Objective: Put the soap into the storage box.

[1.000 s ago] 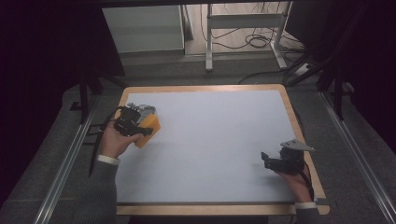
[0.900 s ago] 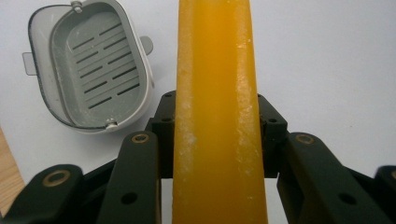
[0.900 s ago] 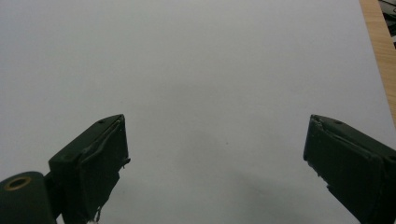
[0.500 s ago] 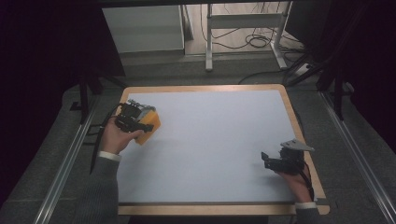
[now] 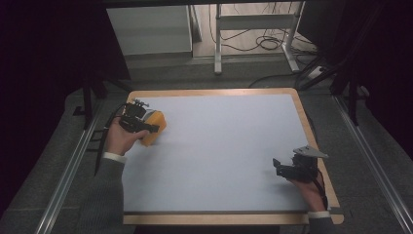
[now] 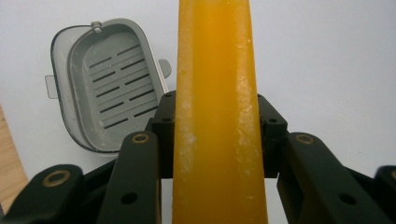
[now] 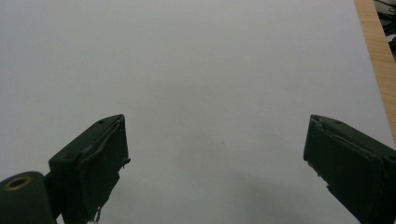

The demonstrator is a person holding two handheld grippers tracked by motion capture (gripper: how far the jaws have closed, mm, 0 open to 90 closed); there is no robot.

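Two grippers work over a white table [image 5: 229, 151] with a wooden rim. At its far left the left gripper [image 6: 212, 135] is clamped on the yellow soap bar [image 6: 215, 112], held above the table beside the grey slotted soap dish [image 6: 109, 93]. The right gripper [image 7: 215, 163], near right, rests with jaws spread and empty. Good practice: centre the bar over the dish, lower it flat, then release.

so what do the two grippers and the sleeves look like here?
Both are black handheld units. The left gripper has black linkage arms with brass-coloured pivot bushings; the right gripper carries a grey three-cornered plate on top, and its jaws have worn black pads. Grey sleeves with white cuffs.
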